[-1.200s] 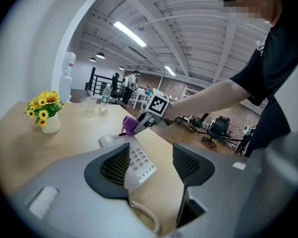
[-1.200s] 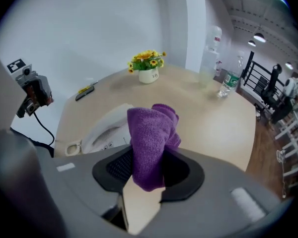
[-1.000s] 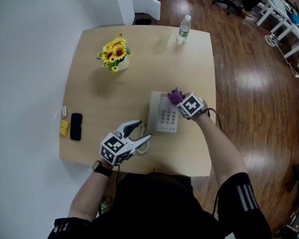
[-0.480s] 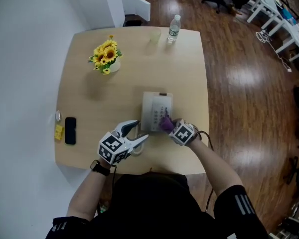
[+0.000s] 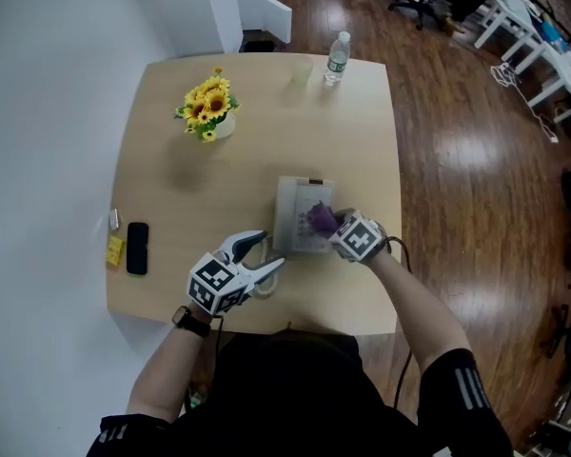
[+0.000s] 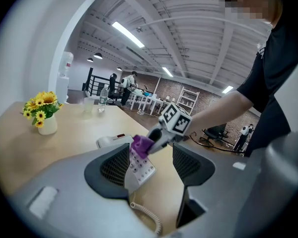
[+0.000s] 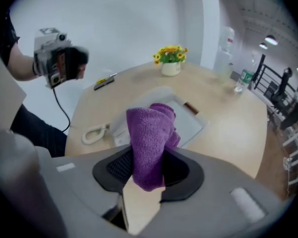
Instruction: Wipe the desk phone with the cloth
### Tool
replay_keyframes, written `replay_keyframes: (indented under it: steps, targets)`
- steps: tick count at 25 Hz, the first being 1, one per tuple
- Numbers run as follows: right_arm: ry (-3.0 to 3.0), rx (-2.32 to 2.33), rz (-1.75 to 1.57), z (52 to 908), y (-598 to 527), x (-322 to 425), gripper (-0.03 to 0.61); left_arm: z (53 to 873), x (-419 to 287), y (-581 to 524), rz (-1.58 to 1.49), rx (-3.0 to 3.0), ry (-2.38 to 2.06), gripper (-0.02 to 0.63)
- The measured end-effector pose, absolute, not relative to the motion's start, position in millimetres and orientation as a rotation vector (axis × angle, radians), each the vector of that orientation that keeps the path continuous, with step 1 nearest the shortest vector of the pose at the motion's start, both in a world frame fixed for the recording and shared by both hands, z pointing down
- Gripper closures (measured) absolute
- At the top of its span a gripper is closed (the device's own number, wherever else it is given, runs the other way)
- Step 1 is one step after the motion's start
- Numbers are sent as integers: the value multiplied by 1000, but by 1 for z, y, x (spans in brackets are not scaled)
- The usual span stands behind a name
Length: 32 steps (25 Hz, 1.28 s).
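A white desk phone lies on the wooden table, keypad up. My right gripper is shut on a folded purple cloth that presses on the phone's right side, about mid-length. In the right gripper view the cloth stands up between the jaws, with the phone beyond it. My left gripper hovers open at the phone's near left corner, above the coiled cord. In the left gripper view the phone and cloth show between the spread jaws.
A vase of sunflowers stands at the back left. A water bottle and a clear cup stand at the far edge. A black mobile and a yellow item lie near the left edge.
The right gripper dragged the cloth from the phone's far end toward its near end, then back up to about mid-length. The left gripper stayed open in place.
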State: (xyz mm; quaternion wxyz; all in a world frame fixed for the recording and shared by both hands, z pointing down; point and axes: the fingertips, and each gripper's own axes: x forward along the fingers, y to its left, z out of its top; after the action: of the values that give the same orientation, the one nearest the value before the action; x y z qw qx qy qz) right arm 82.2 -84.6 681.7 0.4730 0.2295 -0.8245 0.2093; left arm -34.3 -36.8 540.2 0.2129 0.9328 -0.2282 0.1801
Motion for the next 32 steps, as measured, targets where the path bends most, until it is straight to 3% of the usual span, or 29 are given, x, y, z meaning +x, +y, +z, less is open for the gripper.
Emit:
replay_keyframes:
  steps: [7,26,32]
  targets:
    - [-1944,644,414,665,-183,78,428,544,-46,-30,507,2561,-671,345]
    - [-1970,442,429,725,-8,49,430,546,-48,-32,496,2569,-669,345]
    - [-2037,461,475,705,-21,43,428,544,-50,-30,496,2569,-672,345]
